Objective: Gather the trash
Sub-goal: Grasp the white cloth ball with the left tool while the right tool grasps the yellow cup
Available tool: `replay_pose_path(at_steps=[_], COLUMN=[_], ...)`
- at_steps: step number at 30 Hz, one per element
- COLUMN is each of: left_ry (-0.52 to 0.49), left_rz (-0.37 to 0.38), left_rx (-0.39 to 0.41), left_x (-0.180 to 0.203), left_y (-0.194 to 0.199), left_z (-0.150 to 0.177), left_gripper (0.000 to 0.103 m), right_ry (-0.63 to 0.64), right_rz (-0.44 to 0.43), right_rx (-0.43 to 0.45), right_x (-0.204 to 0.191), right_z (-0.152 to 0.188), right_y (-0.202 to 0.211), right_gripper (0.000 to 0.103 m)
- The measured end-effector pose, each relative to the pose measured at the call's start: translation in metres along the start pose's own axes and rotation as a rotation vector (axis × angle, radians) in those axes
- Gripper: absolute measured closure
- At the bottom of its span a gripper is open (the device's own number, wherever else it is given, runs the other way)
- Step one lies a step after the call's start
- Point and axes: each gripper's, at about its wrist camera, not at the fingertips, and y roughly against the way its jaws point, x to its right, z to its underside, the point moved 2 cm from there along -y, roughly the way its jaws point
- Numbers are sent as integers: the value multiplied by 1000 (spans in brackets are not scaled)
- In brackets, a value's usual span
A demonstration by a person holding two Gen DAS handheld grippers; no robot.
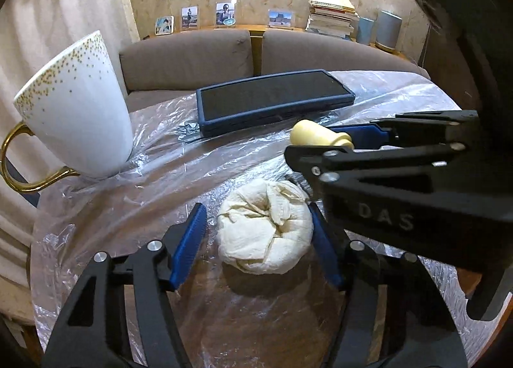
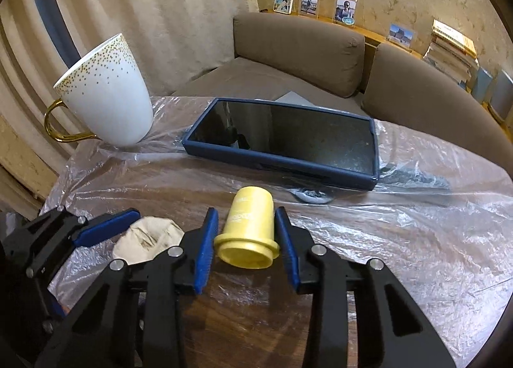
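Low in the left wrist view, the left gripper stands open around a crumpled tissue ball: its right pad looks to touch the ball, its left pad stands apart. Raised letters "DAS" show on the black body of the right gripper, which crosses the right of that frame. At lower centre of the right wrist view, the right gripper is open around a small yellow cup, a pad close by each side, contact not clear. The cup lies on its side, long axis running up the frame, its flanged mouth toward the camera and its closed end pointing at the tablet. Faint raised writing on the cup's side cannot be read. Whether anything is in the cup cannot be told. Both pieces lie on the clear plastic sheet over the wooden table, the ball just left of the cup. At upper left stands a white mug with gold dots and a gold handle; its inside is hidden
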Motion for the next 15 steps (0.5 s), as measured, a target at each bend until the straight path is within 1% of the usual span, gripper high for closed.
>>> replay_pose_path(at_steps=[3,7,11,15], left_ry=[-5,-2,26,50], left_rz=[10,24,27,28], left_rx=[-1,-11,-10,-5], left_x=[0,0,-4,-6], left_y=[1,3,6,10], left_z=[-1,-2,-2,-2], left_gripper=[52,52,52,52], right_ry=[-5,-7,-42,-50], right_rz=[-2,4,-12,-14], right_rx=[10,26,29,30], right_x=[1,5,14,19], right_z=[2,6,12,21], right_y=[4,11,19,26], right_gripper=[66,66,66,66])
